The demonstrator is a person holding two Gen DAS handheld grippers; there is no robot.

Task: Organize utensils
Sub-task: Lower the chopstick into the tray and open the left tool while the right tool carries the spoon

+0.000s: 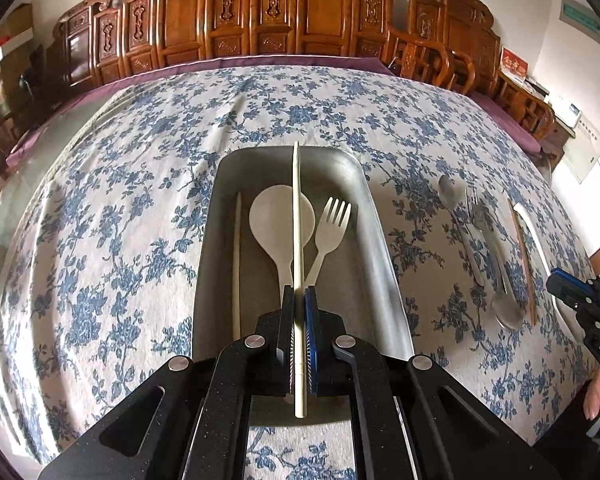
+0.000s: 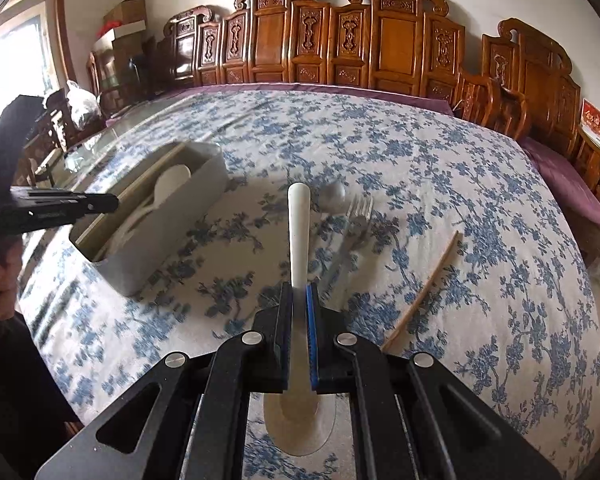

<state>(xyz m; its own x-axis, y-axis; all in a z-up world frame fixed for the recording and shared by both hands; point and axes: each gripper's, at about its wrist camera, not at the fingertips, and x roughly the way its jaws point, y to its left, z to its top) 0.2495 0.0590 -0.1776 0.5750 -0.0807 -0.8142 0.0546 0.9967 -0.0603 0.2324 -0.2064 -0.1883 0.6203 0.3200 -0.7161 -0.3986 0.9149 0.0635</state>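
Midway through the sorting: the left claw [image 1: 299,300] is clamped tight on a pale chopstick [image 1: 297,240], which runs straight ahead from between its fingers and hangs over the grey tray [image 1: 380,216] directly below and in front of it. Inside the tray, a second pale chopstick [image 1: 237,264] lies along the wall to the claw's left, a cream spoon [image 1: 274,220] sits just ahead, and a cream fork [image 1: 332,224] rests ahead and slightly right. By the look of it, three pieces are filed and the held chopstick is about to join them.

The right claw [image 2: 299,304] is closed on the handle of a white spoon [image 2: 298,232], handle pointing forward and bowl tucked back beneath the claw, carried above the flowered counter [image 2: 460,184]. The tray lies well off to this claw's left.

Still loose on the cloth: a metal fork [image 2: 358,216] just ahead and right of the right claw, a metal spoon [image 2: 334,196] beyond it, a wooden chopstick [image 2: 424,292] to the right, and, in the left-wrist view, what appears to be another metal spoon [image 1: 506,304]. Roughly half the job seems to remain. Where the white and metal pieces belong cannot be told.
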